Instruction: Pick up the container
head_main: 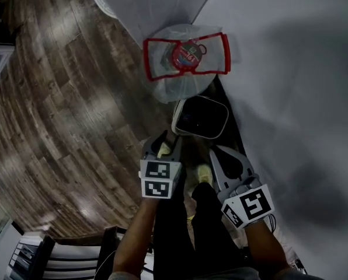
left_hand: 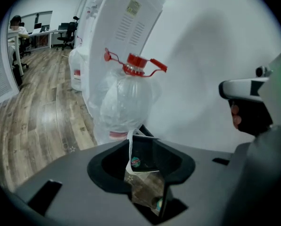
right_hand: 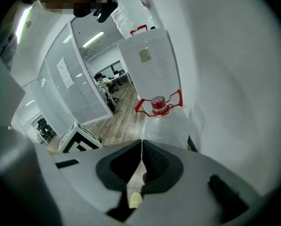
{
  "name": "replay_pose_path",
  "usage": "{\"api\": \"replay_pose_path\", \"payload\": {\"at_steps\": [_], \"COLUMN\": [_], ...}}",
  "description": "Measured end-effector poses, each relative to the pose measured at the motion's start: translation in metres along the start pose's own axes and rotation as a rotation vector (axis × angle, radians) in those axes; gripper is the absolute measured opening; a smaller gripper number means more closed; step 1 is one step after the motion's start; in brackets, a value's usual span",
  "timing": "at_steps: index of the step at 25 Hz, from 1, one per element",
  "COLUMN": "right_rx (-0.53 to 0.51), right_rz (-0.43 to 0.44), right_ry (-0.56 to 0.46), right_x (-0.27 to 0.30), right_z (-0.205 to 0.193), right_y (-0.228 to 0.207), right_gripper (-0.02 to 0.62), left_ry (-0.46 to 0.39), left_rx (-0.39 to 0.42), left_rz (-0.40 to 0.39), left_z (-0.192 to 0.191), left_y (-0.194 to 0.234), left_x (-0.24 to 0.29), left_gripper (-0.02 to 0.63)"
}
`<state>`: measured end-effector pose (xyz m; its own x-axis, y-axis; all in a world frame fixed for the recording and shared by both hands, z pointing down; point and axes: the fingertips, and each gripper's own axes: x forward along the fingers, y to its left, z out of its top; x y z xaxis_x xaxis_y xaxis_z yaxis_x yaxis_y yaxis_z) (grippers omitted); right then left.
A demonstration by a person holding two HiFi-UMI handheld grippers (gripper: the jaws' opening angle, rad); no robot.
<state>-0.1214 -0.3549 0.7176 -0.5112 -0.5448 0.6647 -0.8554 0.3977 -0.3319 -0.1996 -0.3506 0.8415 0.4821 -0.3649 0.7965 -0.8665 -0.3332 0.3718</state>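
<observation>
**Student:** Where is the container?

**Instructor:** The container [head_main: 183, 80] is a clear plastic jug. It stands on the wood floor [head_main: 75, 98] at the foot of the white wall [head_main: 291, 69], just beside a white cabinet [left_hand: 126, 27]. A dark, white-rimmed tray [head_main: 201, 116] lies on the floor between the jug and the two grippers.

**Student:** Which way does its long axis run?

**Instructor:** It runs vertically: the jug is upright, with its red cap [head_main: 184, 53] at the top. The head view looks almost straight down that axis, so the cap sits inside the round outline of the body. Both gripper views show the jug from the side, with the body below and the neck and cap above. The red handle [head_main: 225, 51] crosses the neck roughly level, and its arms reach out to either side of the cap.

**Student:** And the grippers?

**Instructor:** The left gripper [head_main: 164, 140] has its jaws spread. Nothing is pinched, and only floor shows through the gap. The right gripper [head_main: 216, 151] has its jaw tips pressed together with nothing between them. A pale shoe [head_main: 203, 172] shows below, between the two grippers. Both grippers point forward and down toward the jug. Neither touches it, and the tray separates them from it.
</observation>
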Motion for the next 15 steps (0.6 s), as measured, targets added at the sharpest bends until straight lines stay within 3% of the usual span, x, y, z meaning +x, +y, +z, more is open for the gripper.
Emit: {"api": "replay_pose_path", "payload": {"at_steps": [8, 15], "right_rx": [0.043, 0.042], "right_rz": [-0.001, -0.008], "right_ry": [0.050, 0.059], "right_x": [0.028, 0.049], "right_z": [-0.052, -0.075], "right_y": [-0.017, -0.021], "right_gripper": [0.025, 0.025], "left_ry": [0.088, 0.121], "left_rx": [0.012, 0.007], "left_rz": [-0.009, -0.059], "left_z": [-0.044, -0.059], "left_y": [0.030, 0.036], "left_x": [0.089, 0.140], "left_gripper": [0.173, 0.178]}}
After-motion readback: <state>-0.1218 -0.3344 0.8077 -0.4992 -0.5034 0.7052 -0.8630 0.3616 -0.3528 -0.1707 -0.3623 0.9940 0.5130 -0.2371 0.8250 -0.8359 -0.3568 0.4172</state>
